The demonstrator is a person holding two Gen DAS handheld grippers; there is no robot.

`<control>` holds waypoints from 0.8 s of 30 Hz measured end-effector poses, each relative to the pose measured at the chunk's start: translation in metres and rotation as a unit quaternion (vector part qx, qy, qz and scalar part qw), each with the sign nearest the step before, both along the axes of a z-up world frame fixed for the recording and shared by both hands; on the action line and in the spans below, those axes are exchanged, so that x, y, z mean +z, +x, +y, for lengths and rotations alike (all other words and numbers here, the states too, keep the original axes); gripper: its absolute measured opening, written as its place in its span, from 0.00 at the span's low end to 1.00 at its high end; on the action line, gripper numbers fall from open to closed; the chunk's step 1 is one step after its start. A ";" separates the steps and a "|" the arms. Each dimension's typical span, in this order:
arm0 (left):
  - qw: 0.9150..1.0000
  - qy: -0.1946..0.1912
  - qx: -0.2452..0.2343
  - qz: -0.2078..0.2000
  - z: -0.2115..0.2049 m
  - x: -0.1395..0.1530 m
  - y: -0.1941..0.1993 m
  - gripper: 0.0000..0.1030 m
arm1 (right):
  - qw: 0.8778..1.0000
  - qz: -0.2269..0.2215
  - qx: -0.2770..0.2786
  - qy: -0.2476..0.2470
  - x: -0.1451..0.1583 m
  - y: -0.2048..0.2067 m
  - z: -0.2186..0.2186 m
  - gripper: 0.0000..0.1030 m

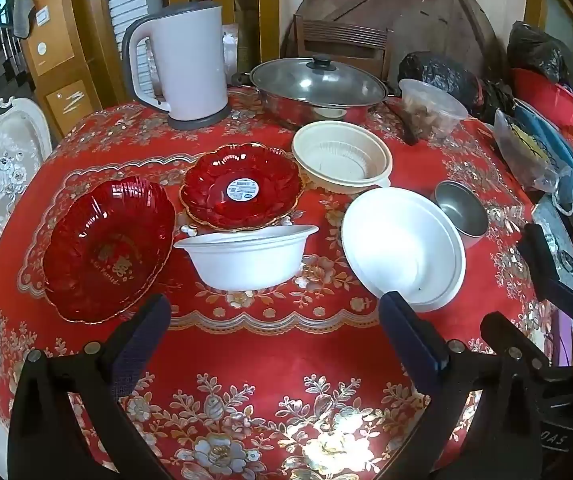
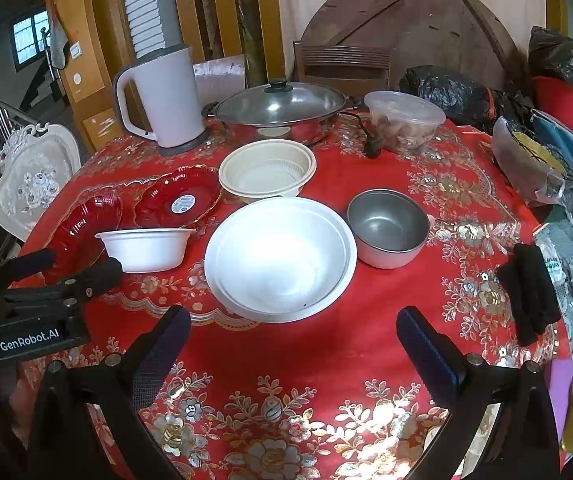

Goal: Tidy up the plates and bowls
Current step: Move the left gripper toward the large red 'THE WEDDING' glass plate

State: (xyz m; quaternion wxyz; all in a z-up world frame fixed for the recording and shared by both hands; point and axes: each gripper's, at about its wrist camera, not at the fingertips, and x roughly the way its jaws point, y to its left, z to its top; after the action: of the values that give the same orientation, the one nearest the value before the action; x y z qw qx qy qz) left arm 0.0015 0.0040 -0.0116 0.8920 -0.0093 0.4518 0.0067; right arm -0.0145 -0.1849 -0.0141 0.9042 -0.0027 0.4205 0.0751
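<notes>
Left gripper [image 1: 274, 332], jaws spread wide and empty, above the red floral tablecloth [image 1: 270, 360]. Directly ahead of it stands a small white bowl [image 1: 246, 256], upright. Ahead and to its left lies a large red glass plate [image 1: 106, 248]; beyond the small white bowl, touching or nearly touching its far rim, lies a second red plate with a gilt edge and a central sticker [image 1: 242, 192]. Ahead and to its right sits a large white bowl [image 1: 402, 244], with a metal bowl [image 1: 462, 212] just behind it.

Right gripper [image 2: 294, 332], jaws likewise spread wide and empty, with the large white bowl [image 2: 282, 256] immediately ahead between the finger lines. The metal bowl [image 2: 388, 228] stands just beside that bowl, ahead and to the right. Farther ahead lies a cream bowl [image 2: 266, 170], apparently holding a ribbed inner one. The left gripper appears at this view's left edge, near the small white bowl [image 2: 146, 248].

At the far edge: a white kettle [image 2: 162, 96], a lidded steel pan [image 2: 282, 112] and a clear lidded tub [image 2: 404, 120].
</notes>
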 end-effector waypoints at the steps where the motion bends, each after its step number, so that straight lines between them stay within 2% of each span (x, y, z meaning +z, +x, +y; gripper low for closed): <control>1: 1.000 -0.001 0.000 0.001 0.001 0.000 0.000 1.00 | 1.000 0.001 0.001 -0.001 0.000 0.001 0.001 1.00; 10: 1.000 -0.004 0.016 0.003 0.016 -0.001 0.000 1.00 | 1.000 -0.004 0.029 -0.011 0.003 0.007 0.023 1.00; 24: 0.997 -0.008 0.079 0.013 0.072 -0.008 -0.003 1.00 | 0.995 -0.003 0.096 -0.019 0.002 0.018 0.085 1.00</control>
State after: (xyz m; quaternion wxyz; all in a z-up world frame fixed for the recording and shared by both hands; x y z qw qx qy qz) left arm -0.0019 0.0757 -0.0198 0.8825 -0.0519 0.4617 0.0734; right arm 0.0035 -0.0997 -0.0120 0.8936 -0.0606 0.4174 0.1537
